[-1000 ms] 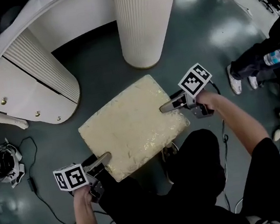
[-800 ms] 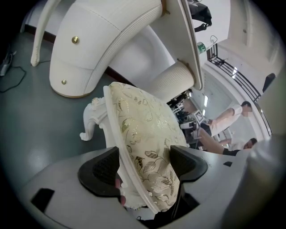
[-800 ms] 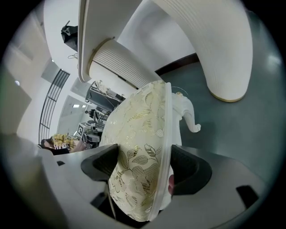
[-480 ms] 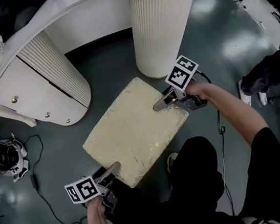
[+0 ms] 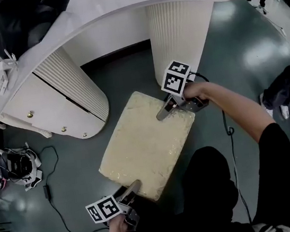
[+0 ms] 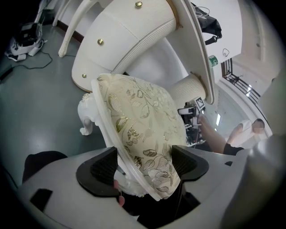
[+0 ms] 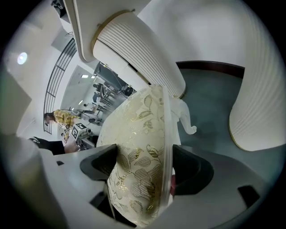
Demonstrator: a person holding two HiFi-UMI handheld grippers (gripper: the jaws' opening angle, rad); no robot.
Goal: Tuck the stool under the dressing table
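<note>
Stool (image 5: 143,140) stands on the floor (image 5: 77,165) just in front of the dressing table (image 5: 118,4). It sits skewed to the gap between the left pedestal (image 5: 75,79) and the right pedestal (image 5: 179,33), with its far corner near the right one.

Left gripper (image 5: 132,187) has the seat's near edge between its jaws. They have just been opening a little, though the pads look to rest against cushion and rim. Right gripper (image 5: 164,112) is clamped on the seat's far edge in the same way.

I judge the step to be lining up for the push, since no part of the seat is under the dressing table yet. The next move likely calls for turning the seat square to the gap, then sliding it straight forward along the floor.

Room looks tight. The gap seems not much wider than the seat, so a corner could catch either fluted pedestal. Inside the gap the floor is bare. Cables (image 5: 53,206) lie well off to the left, clear of the path.
</note>
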